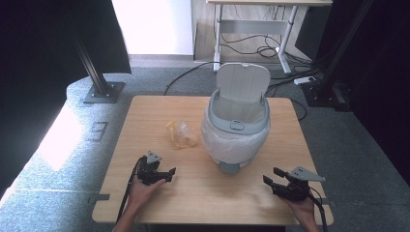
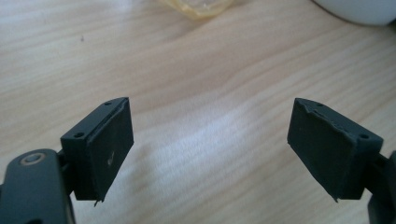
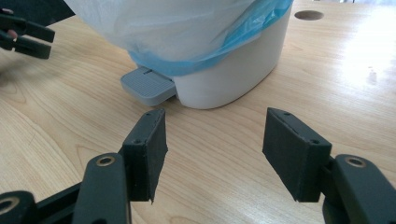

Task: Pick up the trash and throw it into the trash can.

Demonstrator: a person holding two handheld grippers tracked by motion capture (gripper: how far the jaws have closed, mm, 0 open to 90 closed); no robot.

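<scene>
Wide-apart fingers over bare table; perhaps yellowish wrapper beyond.

We hold our left gripper low over the worktop, its jaws spread wide with nothing between them and pointing right, toward the middle. Our right gripper sits low at the other side, its jaws parted and empty, pointing left. Both forearms come in from the near edge.
</scene>
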